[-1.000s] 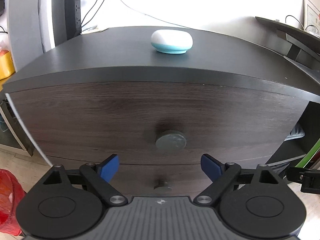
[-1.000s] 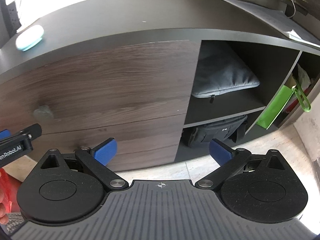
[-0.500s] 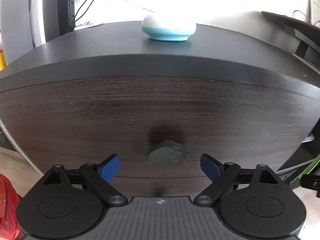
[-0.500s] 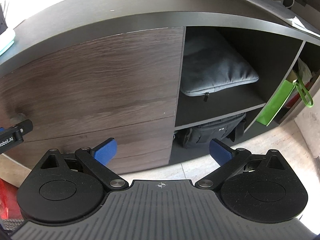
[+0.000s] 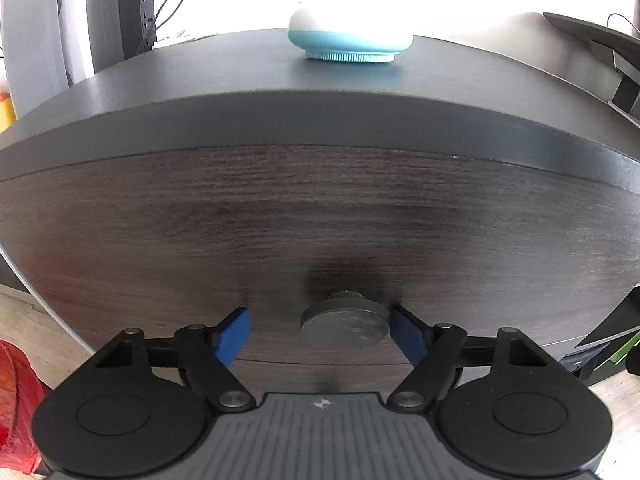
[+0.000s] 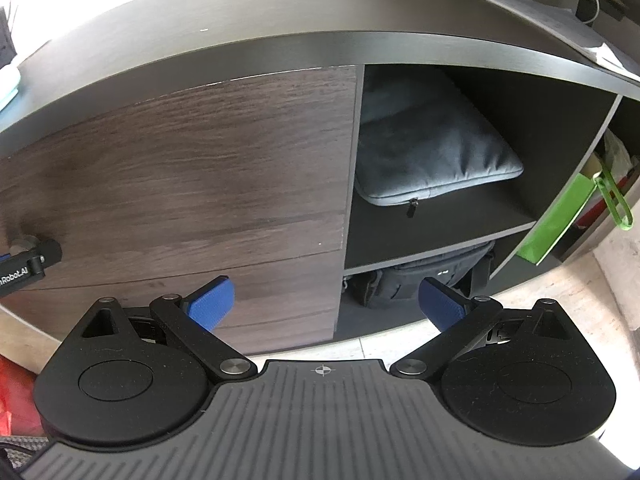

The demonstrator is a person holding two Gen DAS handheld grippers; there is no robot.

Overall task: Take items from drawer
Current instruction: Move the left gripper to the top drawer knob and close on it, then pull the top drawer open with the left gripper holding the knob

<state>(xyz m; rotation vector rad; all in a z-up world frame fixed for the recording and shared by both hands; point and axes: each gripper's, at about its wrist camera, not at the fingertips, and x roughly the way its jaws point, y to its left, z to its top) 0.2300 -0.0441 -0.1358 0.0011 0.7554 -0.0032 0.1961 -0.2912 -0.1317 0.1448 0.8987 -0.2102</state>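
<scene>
The upper drawer's dark wood front (image 5: 320, 220) fills the left wrist view and is closed. Its round grey metal knob (image 5: 345, 324) sits between the blue pads of my left gripper (image 5: 320, 334), whose jaws are closing. The right pad is at the knob's rim, and a gap remains on the left side. My right gripper (image 6: 326, 302) hangs open and holds nothing, in front of the lower drawer's right edge. In the right wrist view the left gripper (image 6: 28, 264) shows at the far left by the knob. The drawer's contents are hidden.
A white and teal round device (image 5: 350, 40) rests on the black cabinet top (image 5: 200, 92). Open shelves right of the drawers hold a grey sleeve (image 6: 432, 152), a black bag (image 6: 420, 280) and a green bag (image 6: 560, 224). A red bag (image 5: 16, 392) lies on the floor at left.
My left gripper has come in close and lower on the drawer front. The knob now lies between its pads, and the jaws have narrowed. The right gripper has drifted nearer the cabinet, still open.
</scene>
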